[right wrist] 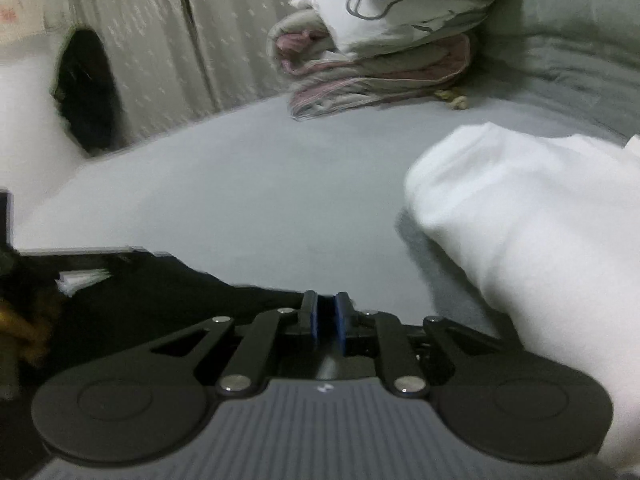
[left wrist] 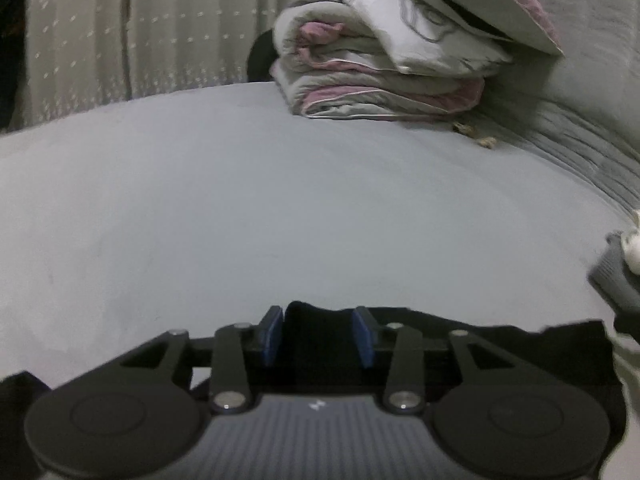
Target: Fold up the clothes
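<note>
**Black garment gripped at its edge, fold barely begun**

While the grey bed sheet [left wrist: 280, 200] fills most of both views, it serves best as the landmark: everything else sits on it or at its border. At its far edge, against the pale curtain [left wrist: 100, 40], rests a stack of folded bedding [left wrist: 380, 72] in grey, pink and white, with a grey quilt [left wrist: 592, 112] heaped to that stack's right. On the sheet's right side, nearer the cameras, lies a white garment [right wrist: 520, 232], loosely bundled and not neatly folded as far as can be told.

The task's thing in hand is the black garment [right wrist: 160, 300], lying along the sheet's near edge, directly under both tools. Its outline there is ragged and uneven, so it looks spread but not yet folded.

The left gripper [left wrist: 318, 336] has its blue pads fairly wide apart, with a raised ridge of the black cloth standing between them; whether the pads press it I cannot tell. The right gripper [right wrist: 326, 320] has its pads drawn narrow, nearly together, at the garment's edge, and appears to pinch a thin layer of it.

Judging by this, the work is at an early stage: one edge is being taken up, the fold over the sheet is not yet made, and the white garment likely waits its turn.
</note>
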Demonstrator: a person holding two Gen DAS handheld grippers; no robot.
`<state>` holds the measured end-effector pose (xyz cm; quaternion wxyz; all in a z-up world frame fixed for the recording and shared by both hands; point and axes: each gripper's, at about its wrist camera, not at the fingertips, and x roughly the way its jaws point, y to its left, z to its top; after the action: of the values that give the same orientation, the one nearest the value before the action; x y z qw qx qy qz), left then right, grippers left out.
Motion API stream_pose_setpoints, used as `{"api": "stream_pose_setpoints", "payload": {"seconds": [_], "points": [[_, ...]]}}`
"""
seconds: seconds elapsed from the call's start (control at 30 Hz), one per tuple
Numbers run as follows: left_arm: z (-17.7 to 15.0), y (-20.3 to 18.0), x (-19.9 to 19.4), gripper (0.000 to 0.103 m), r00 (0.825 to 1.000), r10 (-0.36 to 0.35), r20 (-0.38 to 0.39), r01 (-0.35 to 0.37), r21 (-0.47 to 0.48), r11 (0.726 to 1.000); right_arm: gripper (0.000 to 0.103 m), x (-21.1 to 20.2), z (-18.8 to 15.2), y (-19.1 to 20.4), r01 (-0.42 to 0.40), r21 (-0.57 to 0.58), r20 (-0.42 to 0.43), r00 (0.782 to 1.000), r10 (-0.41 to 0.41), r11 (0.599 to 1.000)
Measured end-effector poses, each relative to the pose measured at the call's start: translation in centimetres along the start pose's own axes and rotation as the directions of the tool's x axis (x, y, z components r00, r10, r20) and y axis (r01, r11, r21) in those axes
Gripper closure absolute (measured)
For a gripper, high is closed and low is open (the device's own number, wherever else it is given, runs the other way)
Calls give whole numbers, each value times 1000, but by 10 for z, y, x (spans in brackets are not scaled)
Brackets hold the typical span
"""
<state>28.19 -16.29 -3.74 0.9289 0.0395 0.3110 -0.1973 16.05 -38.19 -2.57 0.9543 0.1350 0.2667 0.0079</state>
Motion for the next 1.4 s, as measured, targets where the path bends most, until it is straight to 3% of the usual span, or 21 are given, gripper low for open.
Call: {"api": "stream_pose_setpoints", "payload": {"seconds": [0.03, 0.1, 0.23, 0.3, 0.43, 0.57, 0.63, 0.67, 0.77, 0.83, 0.9, 0.97, 1.0, 1.07, 1.2, 1.33, 1.4], "points": [[1, -6, -5, 63, 1000, -12, -1, 12, 16, 1000, 72, -6, 3, -2, -28, 18, 9, 1000, 28, 999], [-1, -18, -15, 63, 996, -89, -13, 90, 39, 995, 62, -17, 7, -3, -65, 36, 35, 997, 64, 997], [-6, -43, -34, 63, 969, -242, -45, 245, 81, 966, 62, -33, 16, -9, -140, 105, 59, 989, 135, 985], [-13, -52, -32, 64, 936, -338, -97, 344, 56, 937, 62, -39, 20, -12, -161, 129, 76, 985, 152, 978], [-26, -70, -25, 64, 853, -492, -174, 501, 6, 866, 62, -45, 24, -12, -160, 126, 86, 985, 150, 979], [-36, -91, -19, 63, 836, -516, -187, 532, 42, 846, 62, -40, 24, -10, -145, 117, 64, 988, 139, 982], [-38, -97, -20, 63, 809, -558, -188, 576, 55, 816, 61, -37, 25, -9, -137, 111, 52, 990, 132, 984], [-39, -101, -21, 63, 793, -579, -190, 598, 62, 799, 62, -37, 24, -9, -139, 113, 49, 990, 134, 984], [-45, -112, -29, 62, 699, -668, -255, 708, 111, 698, 62, -36, 23, -9, -139, 114, 38, 990, 135, 984], [-48, -115, -39, 61, 647, -707, -285, 759, 157, 632, 62, -35, 23, -8, -134, 110, 15, 991, 133, 985], [-48, -112, -45, 60, 615, -725, -311, 786, 172, 594, 62, -33, 23, -7, -121, 100, -23, 992, 123, 988], [-45, -104, -50, 57, 646, -701, -302, 762, 203, 615, 61, -29, 22, -4, -100, 84, -63, 992, 106, 991], [-42, -98, -51, 55, 677, -678, -287, 735, 217, 642, 61, -28, 21, -3, -89, 75, -74, 993, 95, 993], [-33, -82, -47, 51, 740, -625, -249, 671, 217, 709, 61, -24, 18, 0, -67, 55, -94, 993, 72, 996], [-15, -29, -33, 51, 867, -475, -149, 492, 113, 863, 60, -17, 12, 3, -31, 34, -121, 992, 35, 999], [-6, 15, -19, 51, 950, -304, -66, 306, 21, 952, 60, -4, 6, 6, 16, 22, -137, 991, -13, 1000], [-4, 31, -11, 51, 977, -211, -37, 210, -17, 978, 60, 3, 2, 7, 35, 24, -143, 989, -31, 999]]}}
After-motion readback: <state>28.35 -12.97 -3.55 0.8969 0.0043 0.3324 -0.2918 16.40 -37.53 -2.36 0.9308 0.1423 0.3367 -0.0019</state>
